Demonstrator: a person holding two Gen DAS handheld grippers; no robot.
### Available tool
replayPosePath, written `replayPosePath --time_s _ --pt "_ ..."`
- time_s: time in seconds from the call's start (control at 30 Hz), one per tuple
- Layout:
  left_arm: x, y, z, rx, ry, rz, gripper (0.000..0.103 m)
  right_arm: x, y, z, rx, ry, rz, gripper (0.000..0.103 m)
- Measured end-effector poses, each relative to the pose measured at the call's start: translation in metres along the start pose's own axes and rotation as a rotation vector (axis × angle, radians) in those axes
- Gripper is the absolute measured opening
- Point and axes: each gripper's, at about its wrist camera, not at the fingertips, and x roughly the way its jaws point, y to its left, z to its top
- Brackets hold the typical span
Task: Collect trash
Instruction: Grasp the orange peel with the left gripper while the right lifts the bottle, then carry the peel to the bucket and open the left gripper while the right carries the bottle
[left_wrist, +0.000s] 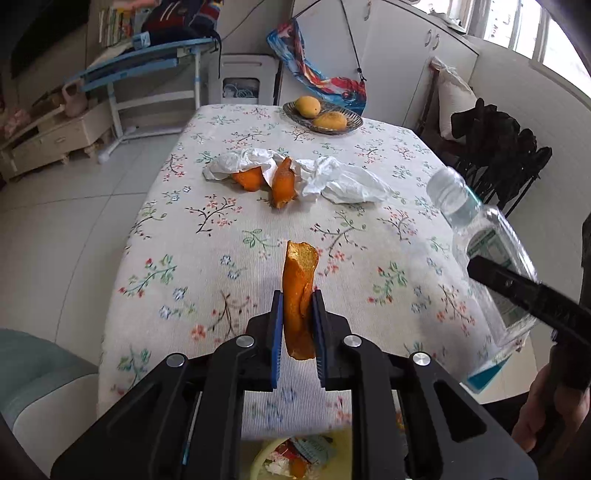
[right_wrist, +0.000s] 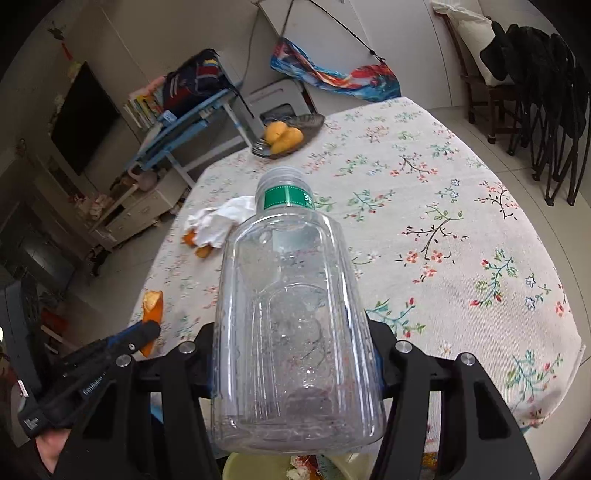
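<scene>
While left tongs (left_wrist: 298, 325) pinch orange peel (left_wrist: 300, 291), right tongs (right_wrist: 295, 354) clasp tilted bottle (right_wrist: 291, 314).

Daylight came through a window (left_wrist: 517, 26) above white cabinets (left_wrist: 406, 48). Pale floor tiles (left_wrist: 74, 206) surrounded the floral-clothed desk (left_wrist: 221, 258). A blue shelf (left_wrist: 147, 62) stood opposite.

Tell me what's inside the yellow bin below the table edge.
The yellow bin holds a crumpled wrapper, an orange peel scrap and something white. The grippers hide the rest.

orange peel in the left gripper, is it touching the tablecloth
Apart. In the left wrist view the orange peel is clamped upright in the left gripper, clear above the tablecloth.
</scene>
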Motion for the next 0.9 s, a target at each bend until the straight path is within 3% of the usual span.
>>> replayPosePath --time_s 0.43,0.9 --pt "-0.038 -0.008 -0.029 0.062 -0.056 0.042 0.015 -0.017 0.003 -0.02 0.029 -0.033 0.034 0.057" --pt "-0.061 -0.011 -0.052 0.076 -0.076 0.039 0.015 -0.028 0.006 -0.034 0.033 -0.038 0.058 0.057"
